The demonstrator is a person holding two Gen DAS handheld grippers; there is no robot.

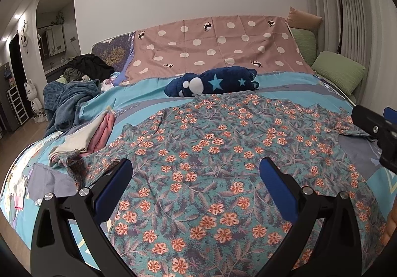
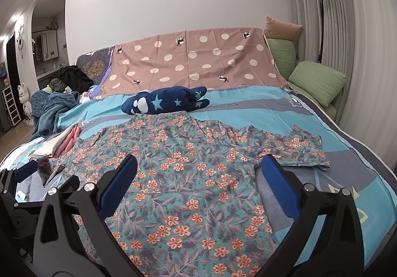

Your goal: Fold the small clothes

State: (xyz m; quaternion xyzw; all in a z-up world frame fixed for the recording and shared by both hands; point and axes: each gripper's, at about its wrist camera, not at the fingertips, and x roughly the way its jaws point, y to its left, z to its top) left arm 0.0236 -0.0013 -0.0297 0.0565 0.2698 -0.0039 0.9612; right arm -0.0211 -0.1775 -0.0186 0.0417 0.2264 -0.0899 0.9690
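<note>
A: Start at the left gripper. What is it doing?

B: Its jaws stand wide apart with nothing between them. It hangs over the near part of the floral shirt, toward the shirt's left half. I'd say it is spread like that so it can come down on a hem or side edge.

A: And the right gripper?

B: Likewise wide apart and empty, over the shirt's right side, with its right finger past the cloth's edge, above the bedspread. The two tools sit side by side, each showing at the margin of the other's view, which suits a two-handed fold.

A: Where does the shirt lie?

B: Flat across the middle of the bed, bottom hem toward the near edge, neck toward the headboard. The right sleeve is spread out toward the bed's right edge. It looks laid out ready, with no fold made yet.

A: And around it?

B: Just past the neck, a navy star-print bundle. By the left sleeve, toward the bed's left edge, a pile of cream and pink clothes, possibly finished pieces. Green pillows occupy the far right corner.
</note>
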